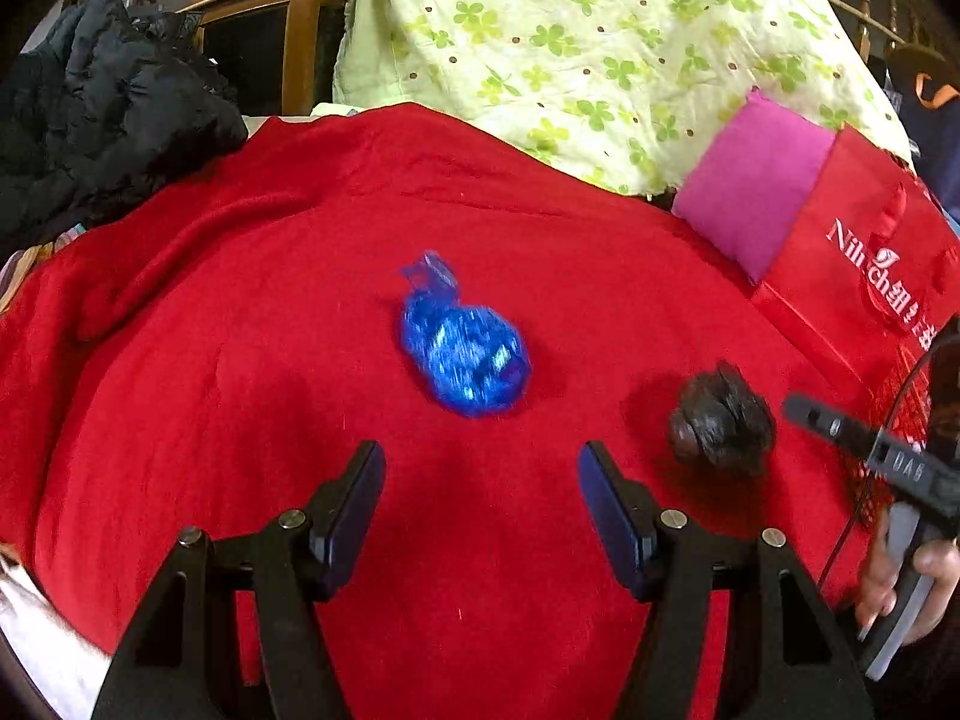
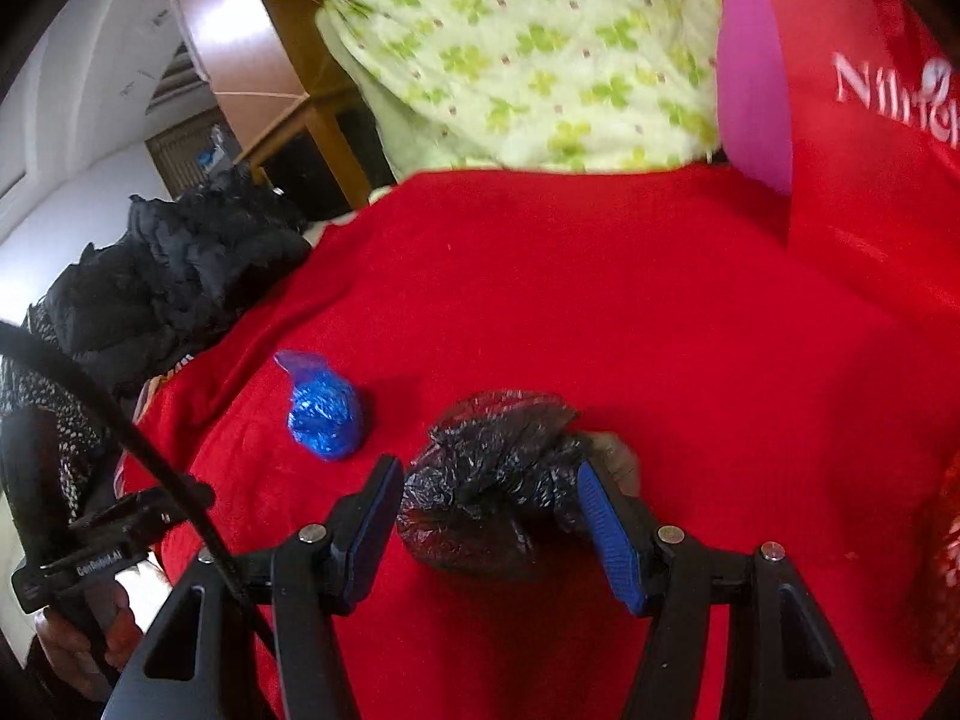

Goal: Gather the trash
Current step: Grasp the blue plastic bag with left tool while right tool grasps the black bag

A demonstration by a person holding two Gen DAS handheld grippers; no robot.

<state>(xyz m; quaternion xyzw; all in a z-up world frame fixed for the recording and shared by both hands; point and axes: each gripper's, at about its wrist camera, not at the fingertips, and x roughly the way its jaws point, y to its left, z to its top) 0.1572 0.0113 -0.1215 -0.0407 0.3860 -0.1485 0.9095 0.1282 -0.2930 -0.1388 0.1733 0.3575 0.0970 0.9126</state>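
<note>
A crumpled blue plastic bag lies on the red blanket, just ahead of my open, empty left gripper. A crumpled black plastic bag lies to its right. In the right wrist view the black bag sits between the fingers of my open right gripper; the jaws stand wide on either side of it, not closed. The blue bag lies to the left of it. A red paper carrier bag with white lettering stands at the right.
A pink cushion leans beside the red carrier bag. A green clover-print quilt rises behind the blanket. A black jacket is heaped at the far left. A wooden cabinet stands behind it.
</note>
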